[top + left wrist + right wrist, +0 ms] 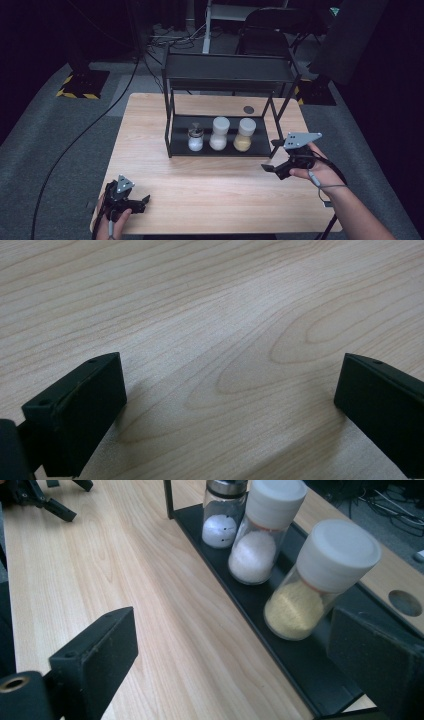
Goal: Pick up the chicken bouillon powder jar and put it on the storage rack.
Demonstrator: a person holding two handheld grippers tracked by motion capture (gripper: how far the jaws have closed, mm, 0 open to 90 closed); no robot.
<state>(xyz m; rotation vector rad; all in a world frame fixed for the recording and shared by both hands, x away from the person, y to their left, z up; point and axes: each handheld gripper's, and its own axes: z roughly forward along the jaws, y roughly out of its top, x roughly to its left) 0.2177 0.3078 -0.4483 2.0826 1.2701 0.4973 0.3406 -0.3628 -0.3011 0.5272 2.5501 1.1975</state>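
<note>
A black two-shelf rack (227, 75) stands at the back middle of the wooden table (150, 125). Its lower shelf (285, 655) carries three jars in a row: a metal-capped glass shaker (195, 139) (223, 517) with white contents, a white-lidded jar of white powder (219, 133) (260, 545), and a white-lidded jar of yellow grains (244, 135) (312, 587). My right gripper (272, 156) (235, 625) hovers open just right of the rack's front corner, the yellow jar a little beyond its jaws. My left gripper (145, 202) (230, 370) rests open over bare wood at the front left.
A round cable hole (248, 109) (405, 602) lies in the tabletop behind the rack. The left gripper (40, 495) appears far off in the right gripper view. Chairs (265, 30) and cables (75, 145) are on the grey floor around the table.
</note>
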